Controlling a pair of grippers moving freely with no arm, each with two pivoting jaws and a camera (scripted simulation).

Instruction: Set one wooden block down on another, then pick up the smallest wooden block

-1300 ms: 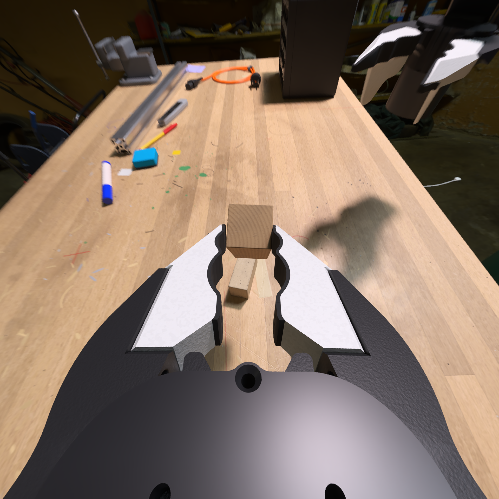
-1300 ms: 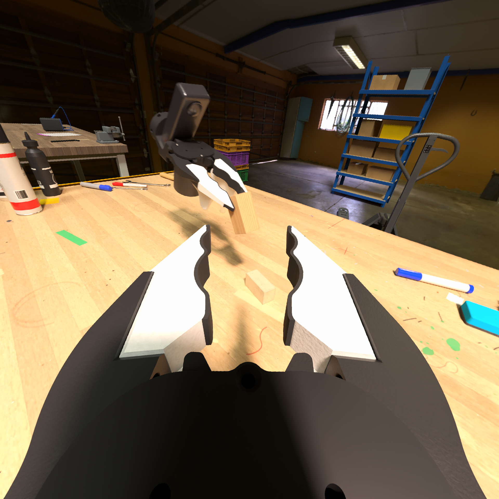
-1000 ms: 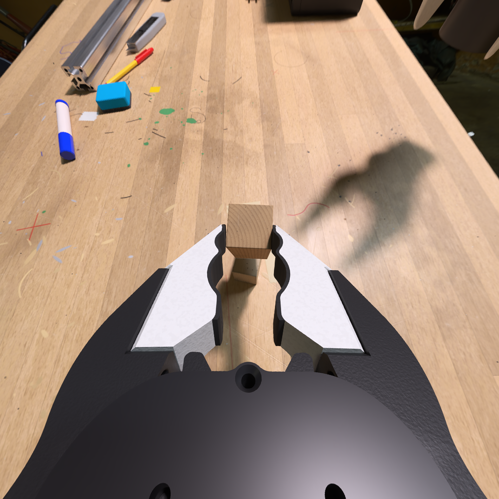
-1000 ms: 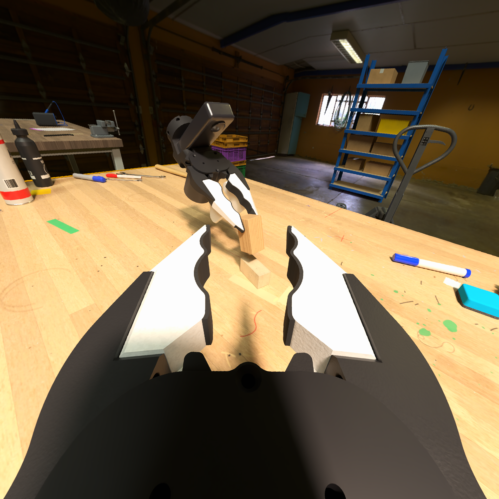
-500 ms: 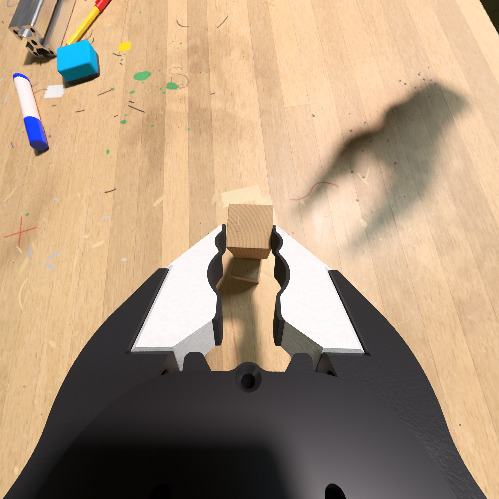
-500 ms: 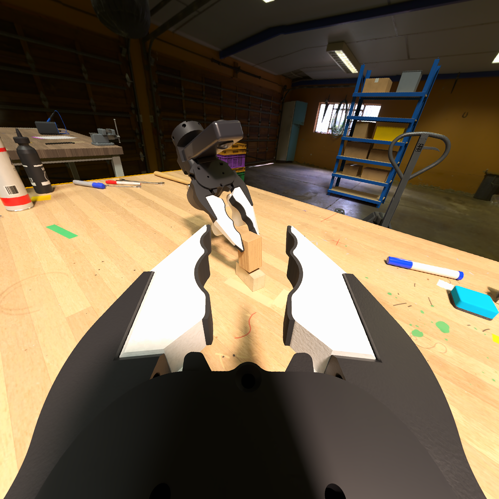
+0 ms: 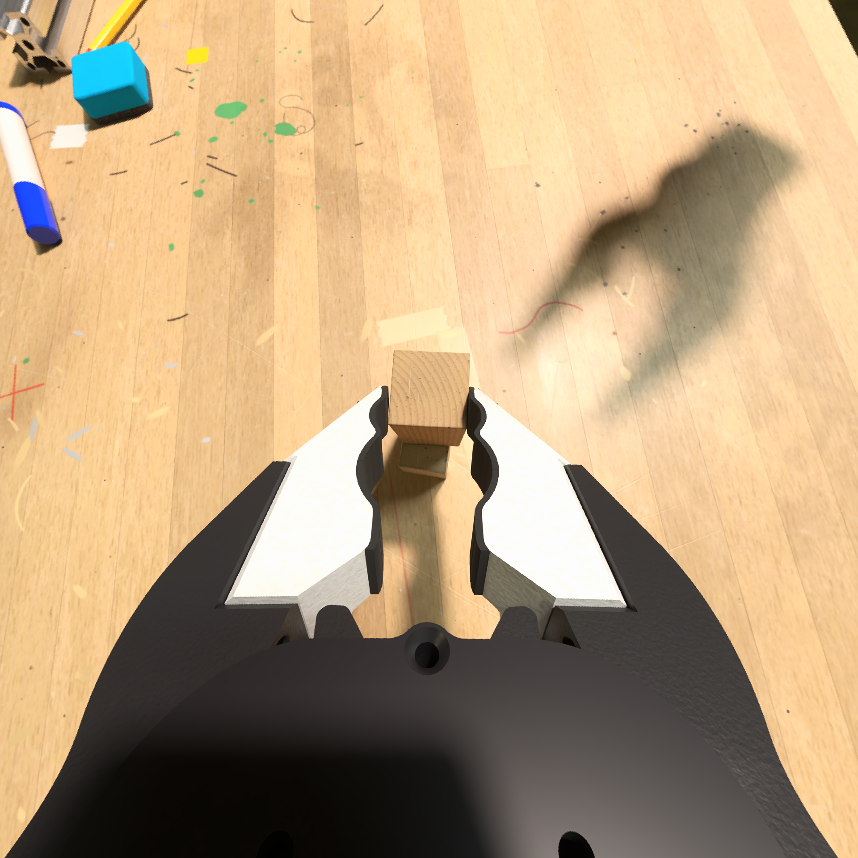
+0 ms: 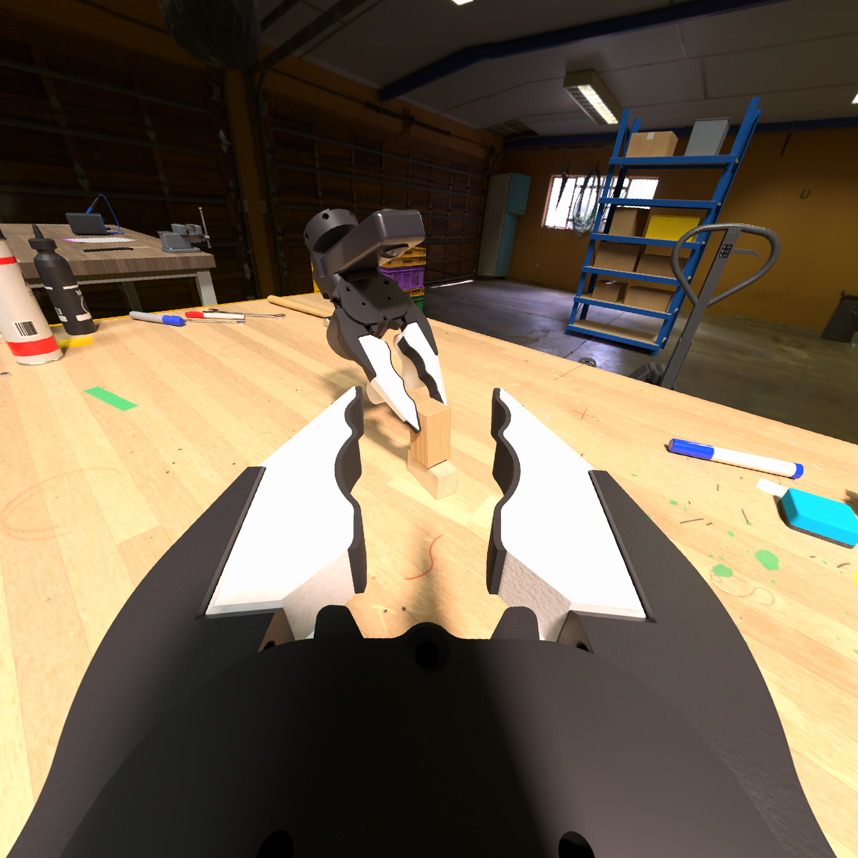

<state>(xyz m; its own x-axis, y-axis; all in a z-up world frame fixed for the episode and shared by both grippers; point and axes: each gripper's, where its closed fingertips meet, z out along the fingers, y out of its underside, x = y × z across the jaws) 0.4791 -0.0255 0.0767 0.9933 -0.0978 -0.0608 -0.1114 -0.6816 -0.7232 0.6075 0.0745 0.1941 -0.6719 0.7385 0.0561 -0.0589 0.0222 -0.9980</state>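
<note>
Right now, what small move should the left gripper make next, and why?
Probably open the left gripper. The larger wooden block it clamps appears to rest on the small wooden block, so stacking looks done; the right gripper waits open.

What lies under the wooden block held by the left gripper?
Under the taller wooden block, clamped by the left gripper, lies a smaller wooden block on the workbench. Whether they touch is unclear; the smaller block's top is mostly covered.
</note>
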